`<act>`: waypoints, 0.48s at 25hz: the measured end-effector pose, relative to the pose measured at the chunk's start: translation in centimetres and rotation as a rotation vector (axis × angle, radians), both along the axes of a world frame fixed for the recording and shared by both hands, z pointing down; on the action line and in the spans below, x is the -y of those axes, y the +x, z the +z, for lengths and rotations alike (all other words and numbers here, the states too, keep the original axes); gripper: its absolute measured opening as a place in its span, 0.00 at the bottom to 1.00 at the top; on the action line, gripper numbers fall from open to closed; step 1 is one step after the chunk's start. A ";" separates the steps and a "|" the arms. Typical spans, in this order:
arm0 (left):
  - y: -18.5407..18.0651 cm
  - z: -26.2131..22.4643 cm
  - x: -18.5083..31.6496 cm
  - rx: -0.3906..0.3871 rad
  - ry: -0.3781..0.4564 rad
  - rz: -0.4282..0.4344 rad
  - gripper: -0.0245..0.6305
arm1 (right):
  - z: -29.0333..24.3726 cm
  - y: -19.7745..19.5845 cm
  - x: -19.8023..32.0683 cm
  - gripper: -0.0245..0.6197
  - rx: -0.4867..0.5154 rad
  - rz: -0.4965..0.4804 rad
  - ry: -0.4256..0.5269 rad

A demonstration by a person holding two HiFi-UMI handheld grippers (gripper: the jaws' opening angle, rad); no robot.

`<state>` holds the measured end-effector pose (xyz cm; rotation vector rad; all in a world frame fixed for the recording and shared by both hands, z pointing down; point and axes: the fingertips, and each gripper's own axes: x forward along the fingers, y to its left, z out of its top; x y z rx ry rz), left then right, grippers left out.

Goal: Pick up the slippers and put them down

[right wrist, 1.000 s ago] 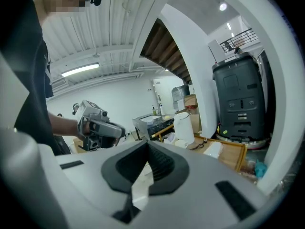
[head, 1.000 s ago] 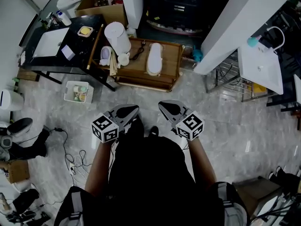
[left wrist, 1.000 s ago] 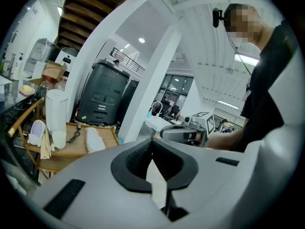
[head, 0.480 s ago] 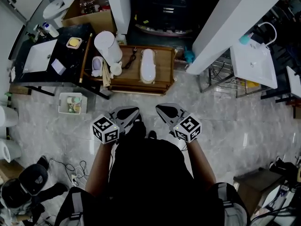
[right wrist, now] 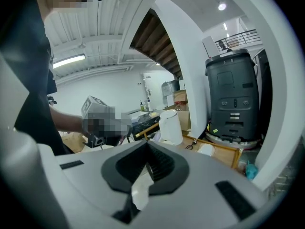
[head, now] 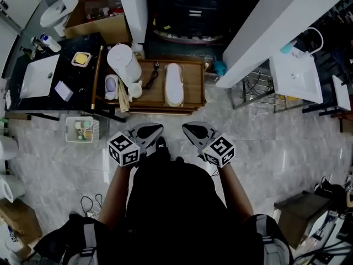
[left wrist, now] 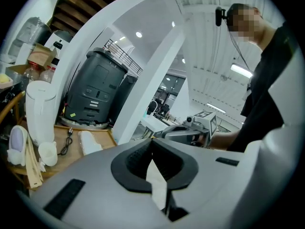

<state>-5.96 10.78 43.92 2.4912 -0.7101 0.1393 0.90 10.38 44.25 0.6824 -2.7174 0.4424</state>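
**White slipper**: it is lying lengthwise on a low wooden platform, right of the platform's middle. Nothing is touching it. In the left gripper view the white slipper is showing beyond the jaws, on the same boards.

**Neighbours on the platform:** a black cable is lying just left of the slipper, apart from it. A white canister is standing upright at the left end, with a small white cup just beside it. A lavender-and-white, slipper-shaped item is sitting at the far left. Whether it is the second slipper cannot be told.

**Grippers:** the left gripper and the right gripper are hanging side by side over the marble floor. Both are on the near side of the platform and are pointing toward it. Each gripper's own view is showing its jaws pressed together with nothing between them.

**Surroundings:** a black tabletop is carrying a white sink and a yellow dish left of the platform. A white basket is resting on the floor below the tabletop. A dark grey machine is standing behind the platform.
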 end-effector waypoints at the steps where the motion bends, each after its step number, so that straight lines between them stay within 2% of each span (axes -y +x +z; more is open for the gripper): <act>1: -0.3 0.2 0.5 0.000 -0.001 0.007 0.05 | 0.3 -0.2 0.4 0.05 -0.006 0.004 0.000; 12: -2.5 1.2 5.0 -0.014 -0.012 0.080 0.05 | 0.9 -1.9 4.3 0.05 -0.026 0.089 0.004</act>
